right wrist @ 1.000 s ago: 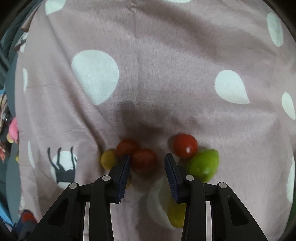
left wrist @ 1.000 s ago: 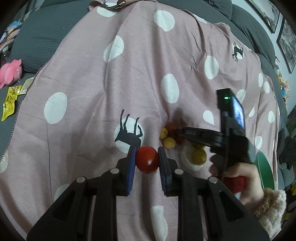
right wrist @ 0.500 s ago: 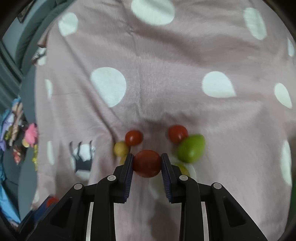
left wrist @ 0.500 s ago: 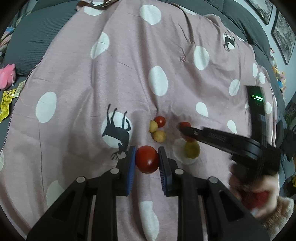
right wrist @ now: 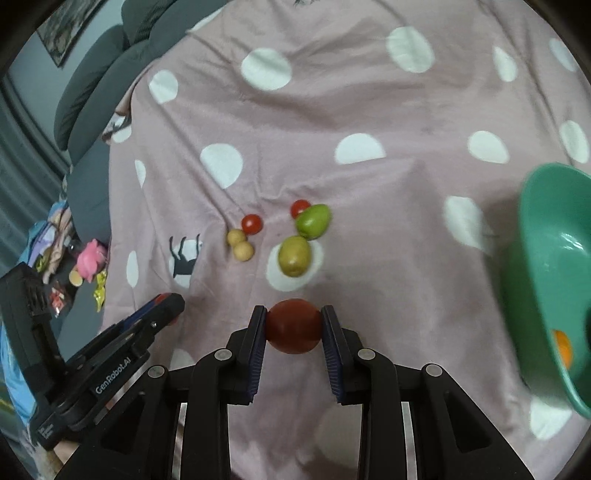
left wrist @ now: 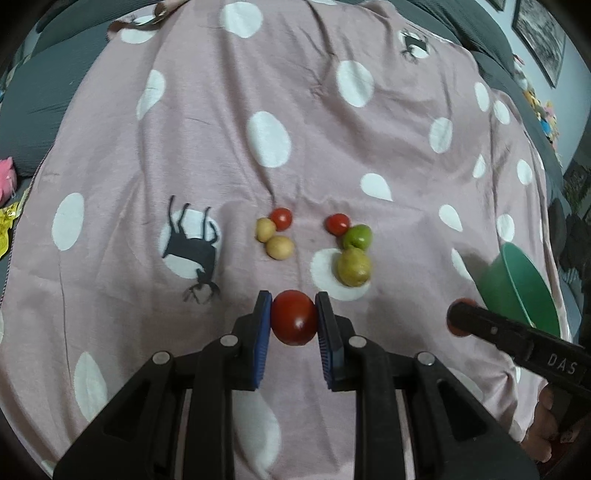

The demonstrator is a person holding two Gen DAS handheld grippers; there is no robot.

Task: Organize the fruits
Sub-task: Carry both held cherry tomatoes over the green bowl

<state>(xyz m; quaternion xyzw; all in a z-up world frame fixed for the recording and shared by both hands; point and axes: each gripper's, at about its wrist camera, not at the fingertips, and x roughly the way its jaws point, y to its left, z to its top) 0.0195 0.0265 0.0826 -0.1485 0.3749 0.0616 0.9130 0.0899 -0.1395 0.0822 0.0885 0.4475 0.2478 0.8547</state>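
My left gripper (left wrist: 294,322) is shut on a red tomato (left wrist: 294,322), held above the pink dotted blanket. My right gripper (right wrist: 293,325) is shut on another red tomato (right wrist: 293,325). On the blanket lie two small tomatoes (left wrist: 281,218) (left wrist: 337,223), two small yellow fruits (left wrist: 279,247), a green fruit (left wrist: 357,236) and a yellow-green fruit (left wrist: 352,266). A green bowl (right wrist: 546,258) stands at the right, with an orange fruit (right wrist: 562,347) inside. The right gripper also shows in the left wrist view (left wrist: 460,321), the left one in the right wrist view (right wrist: 168,304).
The pink blanket (left wrist: 295,110) covers a grey sofa (left wrist: 44,74). A pink toy (right wrist: 90,260) and wrappers (right wrist: 99,291) lie off the blanket's left edge. Framed pictures (left wrist: 539,33) hang on the wall at the upper right.
My right gripper shut on a red tomato from the pile and lifted it back toward the bowl. My left gripper drew back with its tomato still held.
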